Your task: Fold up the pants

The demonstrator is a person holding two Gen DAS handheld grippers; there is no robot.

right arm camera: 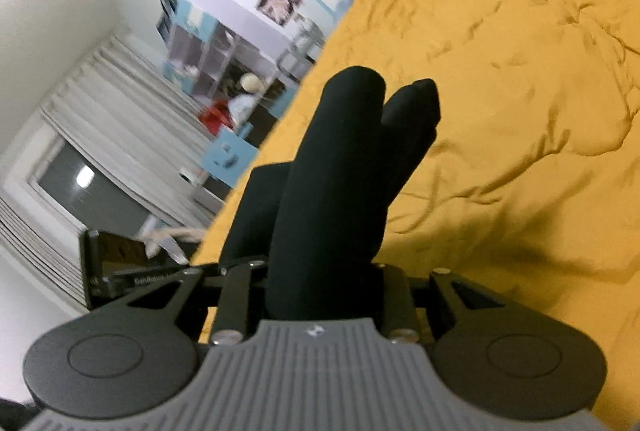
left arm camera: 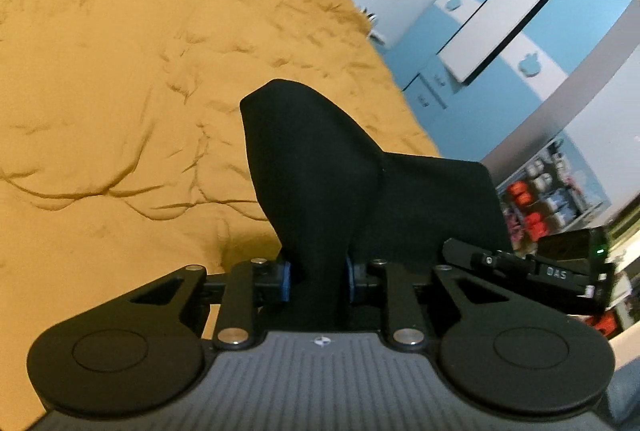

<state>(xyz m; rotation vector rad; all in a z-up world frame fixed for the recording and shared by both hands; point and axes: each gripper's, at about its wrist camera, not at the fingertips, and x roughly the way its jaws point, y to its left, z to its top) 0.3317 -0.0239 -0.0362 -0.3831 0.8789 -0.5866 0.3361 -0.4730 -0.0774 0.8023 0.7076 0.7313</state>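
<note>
1. The pants (left arm camera: 316,171) were black and lifted off the bed, pinched at two places, one in each gripper. In the left wrist view the cloth rose from between the fingers as a broad peaked fold, with a second flap running off to the right toward the other tool.

2. In the right wrist view the pants (right arm camera: 340,171) stood forward along the fingers as two rolled ridges side by side, so I judged the held edge was bunched, not flat.

3. My left gripper (left arm camera: 318,277) was clamped on the fabric; the blue pads (left arm camera: 285,281) pressed against it from both sides with no gap showing.

4. My right gripper (right arm camera: 320,283) also had cloth filling the space between its fingers. The fingertips themselves were hidden by the fabric, but I took it as closed on the pants.

5. The two tools sat close together, the right one showing just beside the left one's right finger, so the span of cloth between them was short and slack.

6. The relation I cared about: the orange bedspread (left arm camera: 120,71) lay ahead of and below both grippers, well clear of the hanging cloth. I judged the long axis of the pants ran downward out of sight, so neither view showed how much trailed.

7. Neither hand looked nearer the bed than the other.
</note>
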